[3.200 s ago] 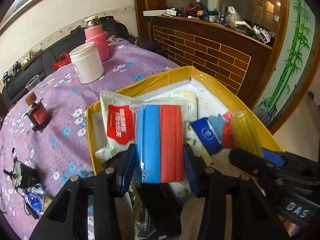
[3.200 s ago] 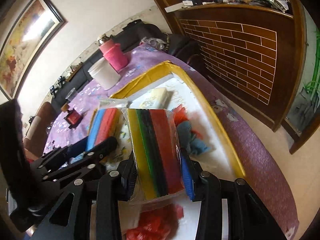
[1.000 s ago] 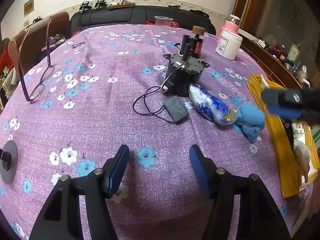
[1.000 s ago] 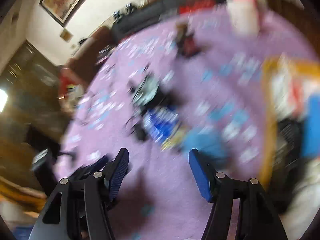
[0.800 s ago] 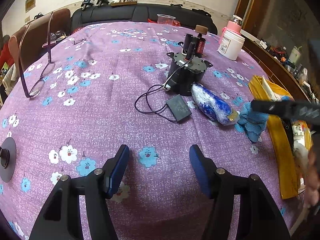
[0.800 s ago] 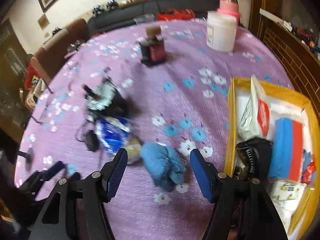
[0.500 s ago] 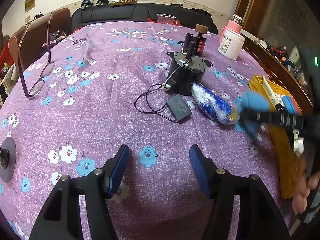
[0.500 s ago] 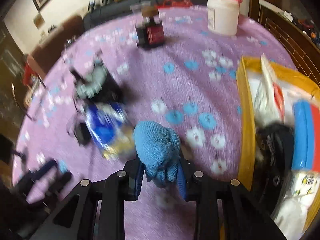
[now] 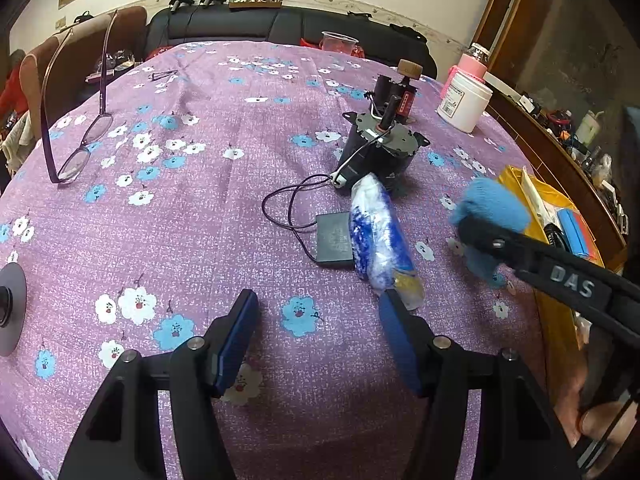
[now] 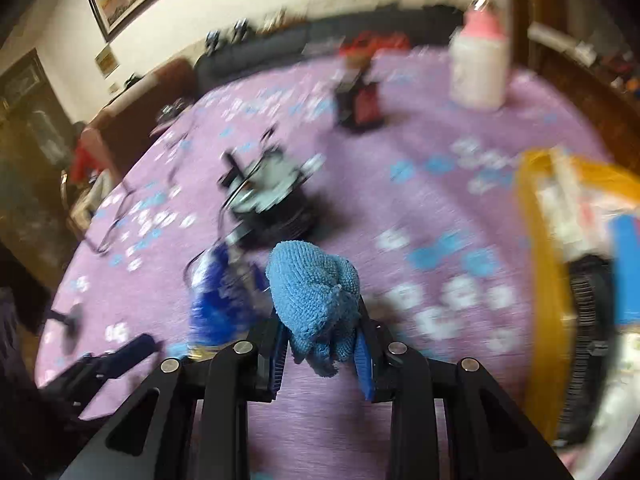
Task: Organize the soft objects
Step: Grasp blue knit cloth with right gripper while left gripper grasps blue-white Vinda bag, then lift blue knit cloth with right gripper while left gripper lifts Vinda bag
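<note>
Pinching the blue cloth (image 10: 316, 292) at frame centre, the right gripper (image 10: 322, 354) is mid-pickup, while the left gripper (image 9: 318, 340) hangs wide and empty; next, I judge, comes carrying it into the yellow box (image 10: 540, 280) at right.

Blue knitted cloth (image 10: 316, 292) bunched, pinched between gripper pads, blue-white soft packet (image 9: 380, 240) lying left of it, yellow box (image 9: 556, 320) at right

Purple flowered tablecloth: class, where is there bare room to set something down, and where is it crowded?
Free: the wide stretch of purple flowered tablecloth between the purple-framed eyeglasses and the black wired box. Crowded: around the black motor, blue-white plastic packet and yellow-rimmed tray.
</note>
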Demonstrator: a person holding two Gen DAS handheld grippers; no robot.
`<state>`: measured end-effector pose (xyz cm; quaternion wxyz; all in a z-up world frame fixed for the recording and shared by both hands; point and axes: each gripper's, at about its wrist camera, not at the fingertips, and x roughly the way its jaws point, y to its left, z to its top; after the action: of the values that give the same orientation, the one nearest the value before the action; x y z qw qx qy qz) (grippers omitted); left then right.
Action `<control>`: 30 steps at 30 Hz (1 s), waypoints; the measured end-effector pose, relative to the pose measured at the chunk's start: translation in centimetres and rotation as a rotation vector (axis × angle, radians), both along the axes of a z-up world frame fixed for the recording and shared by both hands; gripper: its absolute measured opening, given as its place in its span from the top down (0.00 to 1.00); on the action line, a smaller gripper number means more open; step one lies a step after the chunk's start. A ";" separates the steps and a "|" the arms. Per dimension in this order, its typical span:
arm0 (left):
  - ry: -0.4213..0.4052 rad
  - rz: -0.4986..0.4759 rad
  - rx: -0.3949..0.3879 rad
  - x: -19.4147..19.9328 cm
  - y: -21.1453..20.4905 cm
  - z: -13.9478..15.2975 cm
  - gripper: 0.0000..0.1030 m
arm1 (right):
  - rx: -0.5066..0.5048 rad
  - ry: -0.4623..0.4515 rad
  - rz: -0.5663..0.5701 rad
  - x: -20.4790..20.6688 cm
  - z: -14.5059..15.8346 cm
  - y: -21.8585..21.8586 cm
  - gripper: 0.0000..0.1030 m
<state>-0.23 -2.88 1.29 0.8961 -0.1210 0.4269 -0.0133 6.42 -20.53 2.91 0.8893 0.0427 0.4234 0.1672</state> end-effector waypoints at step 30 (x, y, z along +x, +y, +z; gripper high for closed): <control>-0.083 -0.082 0.229 3.9 -5.7 1.5 0.71 | 0.061 -0.203 -0.157 -1.2 -0.1 -4.0 0.70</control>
<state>3.66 -8.62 2.78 0.9197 0.0001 0.3926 -0.0063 5.26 -24.58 2.79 0.9363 0.0855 0.3214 0.1130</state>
